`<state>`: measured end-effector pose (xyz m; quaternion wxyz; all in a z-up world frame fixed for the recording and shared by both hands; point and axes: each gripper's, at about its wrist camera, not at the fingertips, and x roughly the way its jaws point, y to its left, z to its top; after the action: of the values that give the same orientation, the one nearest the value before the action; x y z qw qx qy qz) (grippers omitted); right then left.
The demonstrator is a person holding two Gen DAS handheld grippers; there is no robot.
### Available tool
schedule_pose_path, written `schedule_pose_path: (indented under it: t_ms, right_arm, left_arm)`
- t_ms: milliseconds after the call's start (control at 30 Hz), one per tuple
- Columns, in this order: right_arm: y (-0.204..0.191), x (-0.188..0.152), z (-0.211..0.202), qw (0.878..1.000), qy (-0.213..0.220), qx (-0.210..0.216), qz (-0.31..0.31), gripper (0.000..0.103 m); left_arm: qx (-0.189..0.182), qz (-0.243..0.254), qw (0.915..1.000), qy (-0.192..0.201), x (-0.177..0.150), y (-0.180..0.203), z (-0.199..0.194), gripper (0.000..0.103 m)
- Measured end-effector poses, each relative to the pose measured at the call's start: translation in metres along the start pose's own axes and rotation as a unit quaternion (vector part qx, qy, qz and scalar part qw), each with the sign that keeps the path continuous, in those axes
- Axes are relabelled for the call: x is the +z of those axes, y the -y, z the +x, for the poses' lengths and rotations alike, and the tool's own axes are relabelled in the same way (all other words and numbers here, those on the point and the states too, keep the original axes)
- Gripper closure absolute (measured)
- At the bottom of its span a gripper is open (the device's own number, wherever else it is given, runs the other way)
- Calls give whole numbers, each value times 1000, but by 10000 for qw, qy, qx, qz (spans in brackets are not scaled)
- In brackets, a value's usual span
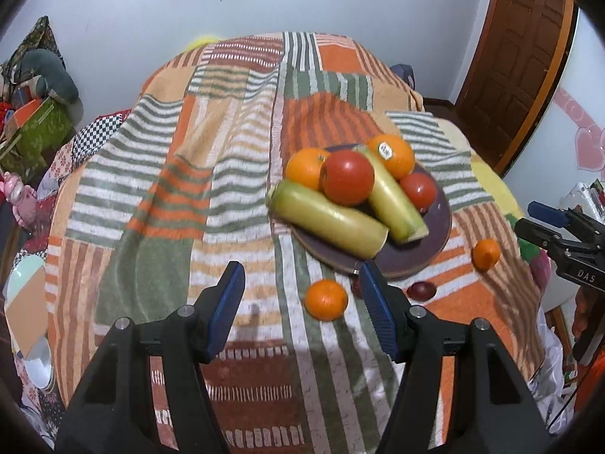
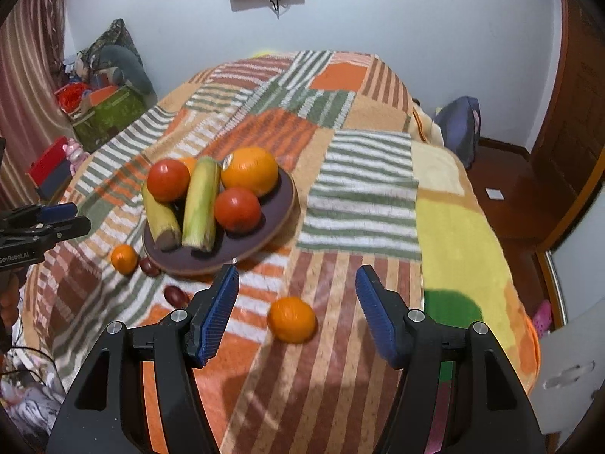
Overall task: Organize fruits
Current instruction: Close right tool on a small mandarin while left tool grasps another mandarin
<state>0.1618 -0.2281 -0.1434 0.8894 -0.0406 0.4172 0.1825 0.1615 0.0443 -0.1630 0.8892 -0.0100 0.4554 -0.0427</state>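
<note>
Mandarin before right claw

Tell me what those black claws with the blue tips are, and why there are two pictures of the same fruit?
They are two grabbing tools that a person holds, one in each hand. Each has a camera looking along its blue fingers, so you get two pictures. One shows the left gripper, the other the right gripper. Both are open and hold nothing. On the striped blanket sits a plate with oranges, tomatoes and two long yellow-green vegetables. Small oranges lie loose beside it, one just in front of the right gripper.
</note>
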Motion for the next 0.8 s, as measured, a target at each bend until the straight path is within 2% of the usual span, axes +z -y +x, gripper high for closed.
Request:
schedule_pose_path:
  t_ms: [67,133,300,500,600,733,800]
  right_arm:
    - [1,-5,3,10000,-84,4,43,42]
    - [1,-12,7,9998,-180,30,101,42]
    - [2,-23,19,9989,-413,99,192,42]
    - [0,-28,33,9976,-600,205,269,42]
    - [0,-30,37,9972,-652,236,289,42]
    - [1,-32,41,9967,-693,256,326,42]
    - [2,-32,42,9966,-705,258,339,42]
  left_arm:
    - [22,-10,10000,-95,-5,-1,7,40]
    - [-11,-34,9997,-241,-9,-3,15,32]
    - [-16,-176,9997,-187,-18,-6,25,20]
    - [-171,2,9991,-401,-20,1,39,18]
    - [-242,-2,9985,-495,-20,2,47,21]
    - [-312,-60,9976,-618,-18,0,55,40]
    - [-364,-60,9970,-681,-19,1,60,42]
